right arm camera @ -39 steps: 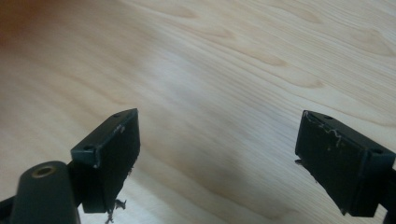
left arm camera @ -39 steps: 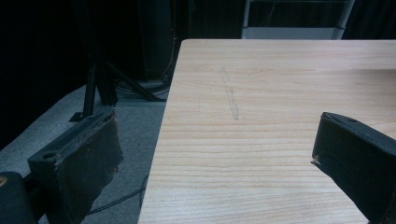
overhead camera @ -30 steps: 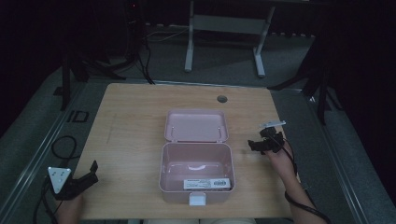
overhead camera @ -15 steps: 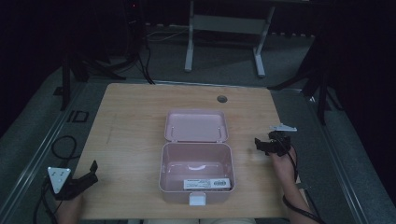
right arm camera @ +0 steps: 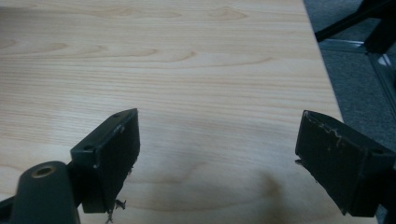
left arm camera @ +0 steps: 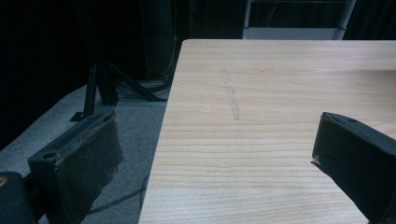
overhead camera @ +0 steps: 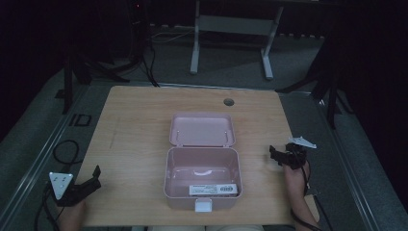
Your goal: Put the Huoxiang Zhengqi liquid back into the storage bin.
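Grippers rested wide apart at opposite edges of the table (overhead camera: 144, 120), with the pink box (overhead camera: 202, 178) open between them.

Left gripper (overhead camera: 94, 177) sat low at the table's near left corner, held by a hand (overhead camera: 72, 211) at the bottom edge, its 2 jaws spread wide with nothing between them, pointing toward the box. Right gripper (overhead camera: 275, 155) hovered at the right edge, the forearm (overhead camera: 296, 192) reaching up from below, its 2 jaws also spread and holding nothing. The box stood at the near middle of the table, lid (overhead camera: 202, 130) thrown back flat behind it. A white label (overhead camera: 214, 189) with a barcode lay inside near the front wall; its print was too small to read.
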`<control>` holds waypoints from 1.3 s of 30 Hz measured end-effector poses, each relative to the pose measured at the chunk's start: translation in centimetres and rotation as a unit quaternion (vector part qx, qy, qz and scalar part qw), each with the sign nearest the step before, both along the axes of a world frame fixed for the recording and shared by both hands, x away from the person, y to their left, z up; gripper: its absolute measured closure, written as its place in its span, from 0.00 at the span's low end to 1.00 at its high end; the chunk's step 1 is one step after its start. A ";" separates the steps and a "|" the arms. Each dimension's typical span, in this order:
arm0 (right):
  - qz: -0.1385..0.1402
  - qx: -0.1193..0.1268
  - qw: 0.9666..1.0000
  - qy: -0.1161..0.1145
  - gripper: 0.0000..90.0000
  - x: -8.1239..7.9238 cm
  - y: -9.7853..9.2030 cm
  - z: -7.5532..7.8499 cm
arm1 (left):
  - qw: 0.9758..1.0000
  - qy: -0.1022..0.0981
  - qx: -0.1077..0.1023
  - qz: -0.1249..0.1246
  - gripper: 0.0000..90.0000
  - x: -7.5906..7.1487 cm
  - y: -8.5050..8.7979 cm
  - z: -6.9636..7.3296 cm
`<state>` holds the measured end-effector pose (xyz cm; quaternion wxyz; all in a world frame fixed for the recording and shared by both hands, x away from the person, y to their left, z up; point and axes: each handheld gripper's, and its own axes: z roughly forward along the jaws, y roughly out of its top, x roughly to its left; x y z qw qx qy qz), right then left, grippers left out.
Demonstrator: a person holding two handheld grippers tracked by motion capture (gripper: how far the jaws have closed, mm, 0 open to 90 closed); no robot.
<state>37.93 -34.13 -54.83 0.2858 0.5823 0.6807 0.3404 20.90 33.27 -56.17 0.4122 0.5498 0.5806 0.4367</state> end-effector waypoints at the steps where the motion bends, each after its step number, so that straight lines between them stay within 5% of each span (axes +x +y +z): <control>1: -0.003 0.004 1.000 -0.001 0.15 -0.1 -0.1 -0.1 | 1.000 0.000 0.000 0.000 0.02 0.0 0.0 0.0; 11: -0.017 0.013 0.999 -0.032 0.15 -1.2 -1.4 -0.2 | 1.000 0.000 0.000 0.000 0.02 0.0 0.0 0.0; 16: -0.020 -0.018 0.999 -0.035 0.16 -1.7 -1.2 -0.5 | 1.000 0.000 0.000 -0.001 0.02 0.0 0.0 0.0; 20: -0.022 -0.009 0.999 -0.046 0.16 -2.1 -1.4 -0.3 | 1.000 0.000 0.001 -0.001 0.02 0.0 0.0 0.0; 26: -0.003 -0.001 0.996 -0.092 0.15 -3.1 -1.7 0.4 | 1.000 -0.002 0.000 -0.002 0.02 0.0 0.0 0.0; 29: -0.006 0.024 0.995 -0.101 0.15 -3.4 -2.2 0.5 | 1.000 -0.002 0.000 -0.002 0.02 0.0 0.0 0.0; 39: 0.005 0.027 0.995 -0.094 0.15 -3.3 -2.1 0.4 | 1.000 -0.003 0.001 -0.002 0.02 -0.1 0.0 0.0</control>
